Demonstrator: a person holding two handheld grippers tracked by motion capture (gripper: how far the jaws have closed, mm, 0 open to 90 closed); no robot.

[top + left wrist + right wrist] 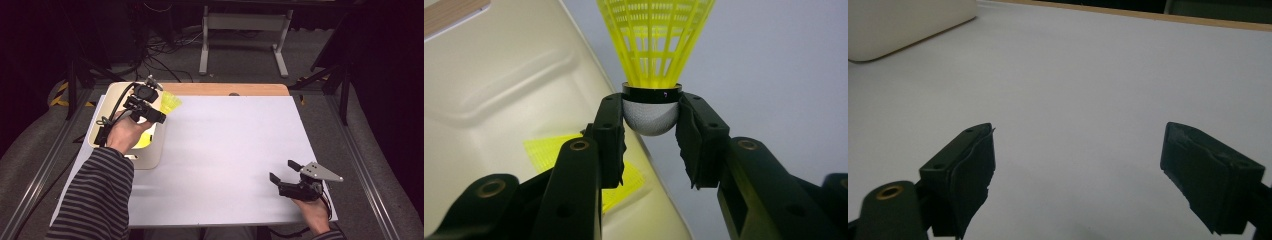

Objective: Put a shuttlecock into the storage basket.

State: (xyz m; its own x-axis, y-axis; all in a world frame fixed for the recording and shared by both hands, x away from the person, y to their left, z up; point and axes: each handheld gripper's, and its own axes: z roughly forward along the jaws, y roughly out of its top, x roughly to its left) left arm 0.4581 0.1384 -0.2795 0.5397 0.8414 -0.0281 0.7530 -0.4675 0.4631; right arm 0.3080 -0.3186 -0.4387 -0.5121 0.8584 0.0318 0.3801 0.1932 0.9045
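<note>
At the far left, a cream tray (150, 161) sits on the white table (225, 150), with a yellow shuttlecock (549, 152) lying inside it. Above the tray's right edge the left gripper (161, 111) is clamped on the rounded white cork of a second yellow shuttle (171, 103), skirt pointing away from the hand; the jaws are partly closed, pads pressing both sides. At the near right, the right gripper (283, 171) rests low over bare table, jaws spread wide with nothing between them.
</note>
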